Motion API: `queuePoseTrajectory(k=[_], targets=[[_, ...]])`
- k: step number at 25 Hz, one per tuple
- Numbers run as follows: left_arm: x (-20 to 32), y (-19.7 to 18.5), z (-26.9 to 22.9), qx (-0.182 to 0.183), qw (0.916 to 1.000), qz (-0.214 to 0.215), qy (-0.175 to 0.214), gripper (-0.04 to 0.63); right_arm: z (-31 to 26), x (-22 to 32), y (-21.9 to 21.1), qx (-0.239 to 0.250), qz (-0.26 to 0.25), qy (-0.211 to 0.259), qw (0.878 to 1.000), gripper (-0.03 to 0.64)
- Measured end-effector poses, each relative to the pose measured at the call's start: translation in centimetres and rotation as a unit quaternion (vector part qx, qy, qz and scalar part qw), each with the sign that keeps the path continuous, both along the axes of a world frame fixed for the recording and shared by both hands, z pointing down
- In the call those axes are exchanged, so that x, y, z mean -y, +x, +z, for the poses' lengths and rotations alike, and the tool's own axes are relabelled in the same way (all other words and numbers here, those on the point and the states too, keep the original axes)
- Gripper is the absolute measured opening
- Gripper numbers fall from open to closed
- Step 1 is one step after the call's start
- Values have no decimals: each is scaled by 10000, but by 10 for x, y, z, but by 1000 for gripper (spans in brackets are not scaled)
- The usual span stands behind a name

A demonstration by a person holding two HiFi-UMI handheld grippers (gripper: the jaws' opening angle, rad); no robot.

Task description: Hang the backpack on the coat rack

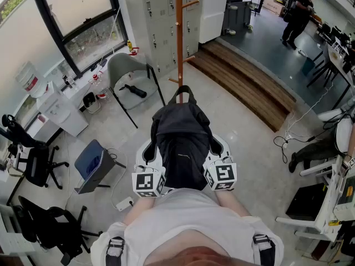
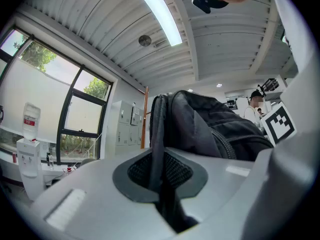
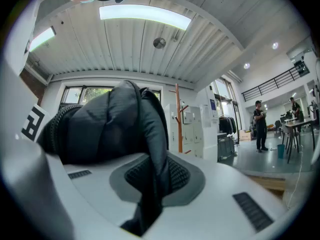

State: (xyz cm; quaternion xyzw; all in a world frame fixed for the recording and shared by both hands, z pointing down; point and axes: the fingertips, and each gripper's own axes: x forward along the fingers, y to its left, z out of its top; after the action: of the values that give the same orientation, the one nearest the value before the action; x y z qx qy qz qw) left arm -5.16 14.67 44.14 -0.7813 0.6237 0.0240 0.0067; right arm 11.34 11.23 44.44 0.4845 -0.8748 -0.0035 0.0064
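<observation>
A black backpack [image 1: 180, 137] hangs between my two grippers, held up in front of me with its top handle [image 1: 182, 95] toward the coat rack. The left gripper [image 1: 151, 158] is shut on one shoulder strap [image 2: 159, 134], which runs down between its jaws. Over on the other side, the right gripper [image 1: 217, 155] is shut on the other strap [image 3: 157, 134]. The backpack body [image 2: 215, 129] [image 3: 100, 124] fills much of both gripper views. The wooden coat rack [image 1: 179, 37], an orange-brown pole with pegs, stands straight ahead beyond the bag, also seen as a coat rack pole [image 2: 145, 116] [image 3: 178, 119].
A grey chair [image 1: 130, 73] with a black item on it stands left of the rack, before grey lockers [image 1: 161, 15]. Wooden steps [image 1: 249, 82] run off to the right. A blue chair [image 1: 91, 162] and a power strip [image 1: 123, 205] are at my left. A person [image 1: 294, 15] stands far off.
</observation>
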Motion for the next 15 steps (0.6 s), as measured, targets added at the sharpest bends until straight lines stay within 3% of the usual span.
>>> queuePoseTrajectory(k=[15], targets=[[3,1,4,-10,10000,-8,-43,35,4,4,1,-7,-16,-24,10000,34]])
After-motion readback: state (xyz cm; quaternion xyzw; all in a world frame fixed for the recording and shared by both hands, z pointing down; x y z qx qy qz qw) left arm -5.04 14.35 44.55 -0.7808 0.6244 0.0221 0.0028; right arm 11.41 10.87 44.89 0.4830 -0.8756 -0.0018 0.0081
